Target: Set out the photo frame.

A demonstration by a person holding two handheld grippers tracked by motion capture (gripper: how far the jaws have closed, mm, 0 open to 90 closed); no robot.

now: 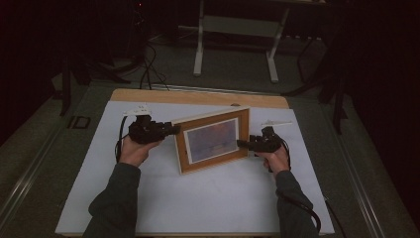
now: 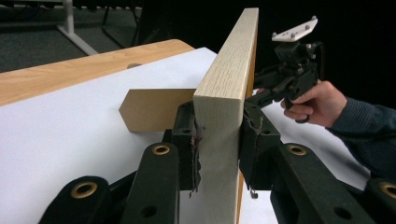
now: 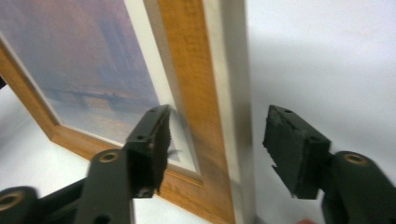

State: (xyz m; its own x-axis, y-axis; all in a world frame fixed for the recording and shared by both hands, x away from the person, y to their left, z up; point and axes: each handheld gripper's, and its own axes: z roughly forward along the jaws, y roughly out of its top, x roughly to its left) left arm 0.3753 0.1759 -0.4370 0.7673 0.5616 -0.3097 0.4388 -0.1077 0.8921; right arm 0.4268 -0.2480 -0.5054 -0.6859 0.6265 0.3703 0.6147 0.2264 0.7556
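Wood, pale and open-grained, makes up the picture frame that stands upright near the middle of the white sheet covering the table, whose bare wooden edge shows at the far side. At the left of the high view the left gripper meets the frame's left edge; its own view shows both black pads pressed flat against the two faces of that edge, so it is clamped on the frame. Behind the frame in that view a flat brown stand with a pointed end sticks out over the white sheet. Inside the frame sits a print in hazy blue and pink tones, bordered by a narrow white mat. At the right, the right gripper reaches the frame's right edge. Its own view is a little blurred, but the jaws stand apart on either side of the edge, the left pad just in front of the print's mat and the right pad clear of the pale side.
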